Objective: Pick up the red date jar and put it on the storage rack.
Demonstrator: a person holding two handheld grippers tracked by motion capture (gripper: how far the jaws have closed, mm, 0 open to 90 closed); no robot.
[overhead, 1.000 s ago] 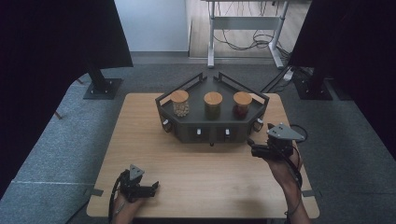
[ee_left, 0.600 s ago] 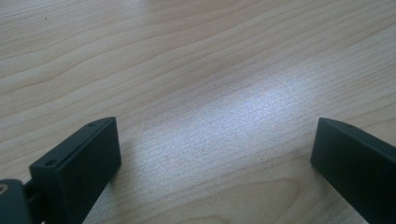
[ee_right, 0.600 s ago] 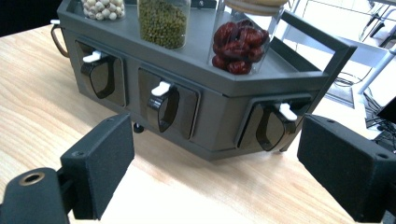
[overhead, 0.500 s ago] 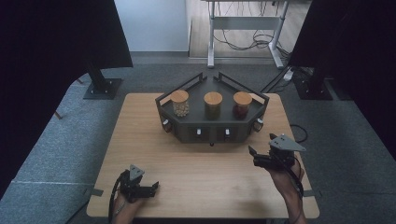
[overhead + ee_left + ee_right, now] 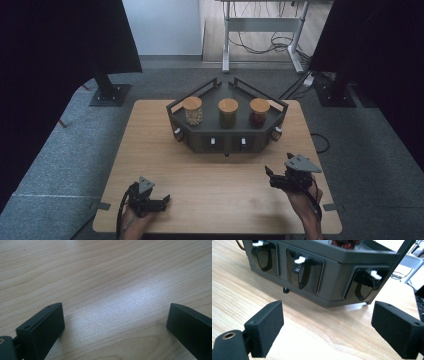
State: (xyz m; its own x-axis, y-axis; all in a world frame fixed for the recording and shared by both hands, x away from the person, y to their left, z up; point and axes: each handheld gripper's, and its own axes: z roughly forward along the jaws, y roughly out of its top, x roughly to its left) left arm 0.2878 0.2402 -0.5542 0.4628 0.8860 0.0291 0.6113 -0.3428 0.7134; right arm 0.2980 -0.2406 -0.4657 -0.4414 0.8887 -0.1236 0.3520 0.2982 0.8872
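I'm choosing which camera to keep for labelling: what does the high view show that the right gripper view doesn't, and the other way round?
High view alone: three wood-lidded jars side by side on the dark rack, the left gripper near the table's front edge, and the grey floor. Right gripper view alone: close detail of the rack's front pockets with white levers. Both: the rack, the wooden table and the right gripper, jaws apart.

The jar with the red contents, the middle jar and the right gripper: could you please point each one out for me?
jar with the red contents (image 5: 259, 106): high view, on its wooden lid.
middle jar (image 5: 228, 105): high view, on its wooden lid.
right gripper (image 5: 270, 174): high view, midway between its fingertips.
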